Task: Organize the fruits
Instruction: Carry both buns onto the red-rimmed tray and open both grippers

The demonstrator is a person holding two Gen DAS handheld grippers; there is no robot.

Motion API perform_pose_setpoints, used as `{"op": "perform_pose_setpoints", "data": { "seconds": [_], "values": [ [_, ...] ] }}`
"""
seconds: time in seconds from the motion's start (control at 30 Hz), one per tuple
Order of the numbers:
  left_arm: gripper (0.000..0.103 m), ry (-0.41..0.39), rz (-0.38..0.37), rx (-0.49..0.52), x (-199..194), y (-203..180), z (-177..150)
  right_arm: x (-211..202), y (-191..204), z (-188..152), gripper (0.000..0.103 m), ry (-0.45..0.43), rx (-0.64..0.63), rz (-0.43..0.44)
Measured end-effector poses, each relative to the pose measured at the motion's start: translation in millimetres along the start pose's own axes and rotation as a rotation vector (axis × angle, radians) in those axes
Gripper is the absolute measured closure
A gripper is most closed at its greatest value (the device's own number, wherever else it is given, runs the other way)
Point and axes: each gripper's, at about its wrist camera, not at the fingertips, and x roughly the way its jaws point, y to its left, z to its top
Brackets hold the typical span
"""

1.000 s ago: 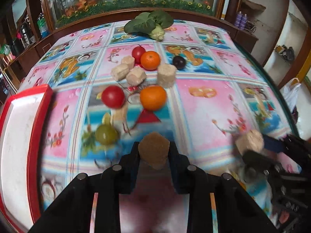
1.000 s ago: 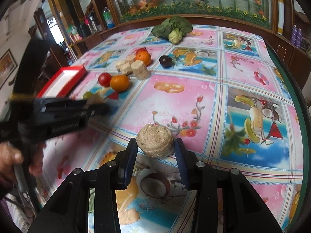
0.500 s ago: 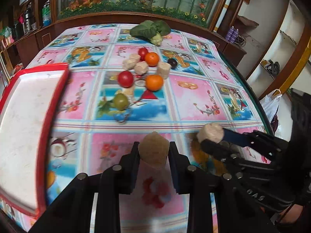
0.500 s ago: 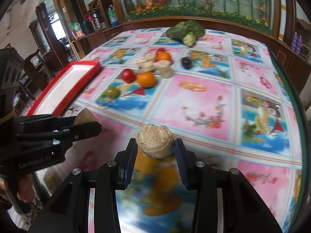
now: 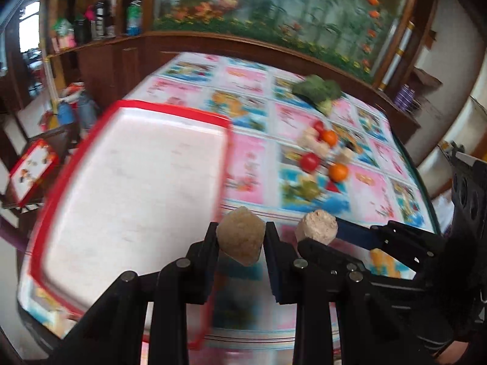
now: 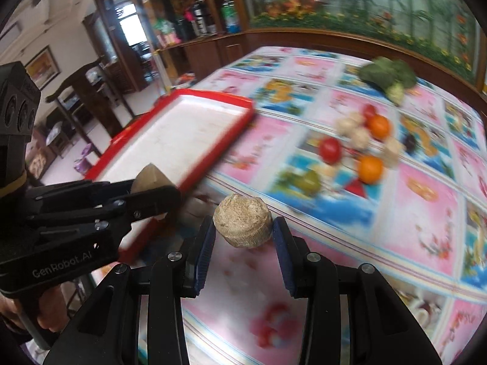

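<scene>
Each black claw, left gripper (image 5: 242,240) and right gripper (image 6: 243,231), clamps a beige fibrous block, carried toward the red-rimmed white tray (image 5: 76,164) at frame left, presumably for sorting

Only readable text I could spot was "GenRobot.AI", printed in pale letters on the black body of the left gripper (image 6: 155,194), seen from the right wrist camera. Everything else was too smeared to make out: the bottles (image 6: 228,15) on the far counter had labels, but they were just coloured blobs, and the tablecloth (image 6: 426,213) showed only cartoon pictures with no lettering I could read. Nothing legible in the left wrist view at all.
</scene>
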Motion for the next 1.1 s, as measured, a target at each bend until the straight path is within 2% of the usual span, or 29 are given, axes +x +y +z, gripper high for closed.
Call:
{"op": "perform_pose_setpoints", "data": {
  "seconds": [0.23,0.43,0.7,1.0,1.1],
  "values": [
    [0.072,-0.029,0.1,-0.063,-7.9,56.5,3.3,34.5,54.2,27.1,0.065,0.03,-0.071,0.078],
    [0.072,-0.002,0.156,-0.115,1.8,91.6,-3.6,70.9,92.5,34.4,0.065,0.085,-0.128,0.118],
    [0.072,0.038,0.215,-0.126,20.0,113.7,-14.4,102.5,116.0,30.6,0.065,0.14,-0.164,0.123],
    [0.071,0.043,0.266,-0.129,28.3,120.4,-21.6,108.0,127.5,25.5,0.064,0.138,-0.239,0.069],
    [0.068,0.034,0.29,-0.12,26.8,118.7,-22.3,107.4,127.5,24.9,0.063,0.136,-0.245,0.061]
  ]
}}
